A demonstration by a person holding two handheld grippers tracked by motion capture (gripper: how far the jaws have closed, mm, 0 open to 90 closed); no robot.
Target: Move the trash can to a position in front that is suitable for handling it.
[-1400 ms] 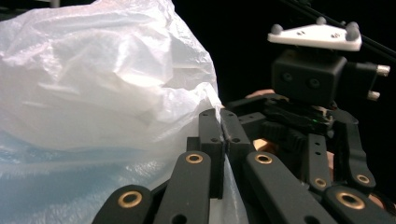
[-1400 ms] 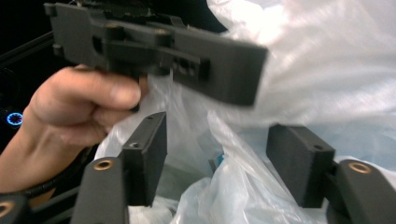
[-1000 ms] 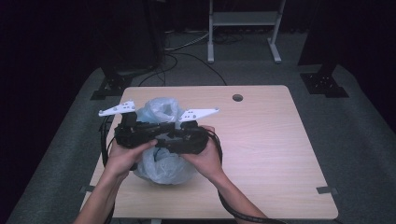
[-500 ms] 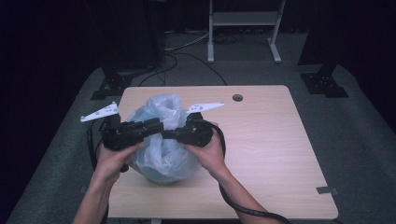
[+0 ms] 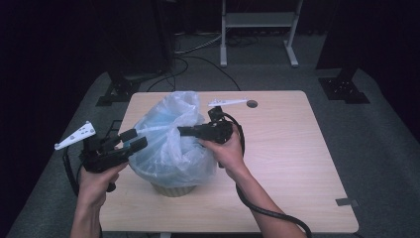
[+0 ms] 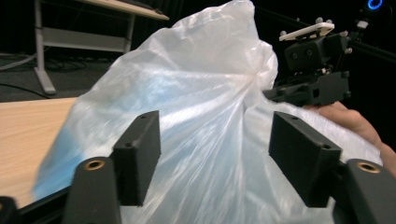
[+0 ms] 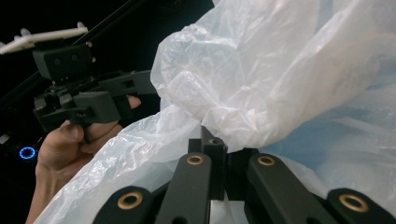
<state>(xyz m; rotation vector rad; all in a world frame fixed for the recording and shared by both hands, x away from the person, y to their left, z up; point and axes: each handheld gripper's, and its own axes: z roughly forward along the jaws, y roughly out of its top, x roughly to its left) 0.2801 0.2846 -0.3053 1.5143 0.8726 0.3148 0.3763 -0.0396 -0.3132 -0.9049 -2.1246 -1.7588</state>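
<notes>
Dark floor rings my wooden worktop, where the plastic bag lines a bin. Ahead of my left gripper, its fingers have just spread, freeing the bag. My right gripper pinches the bag, so only it holds now.

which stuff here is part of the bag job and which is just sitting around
In the job:
- plastic bag, lining the bin
- bin under it
- right gripper, shut on the bag's film
- left gripper, fingers apart, just been opening, bag film between them unpinched

Lying about:
- table
- metal stand behind
- floor cables
</notes>
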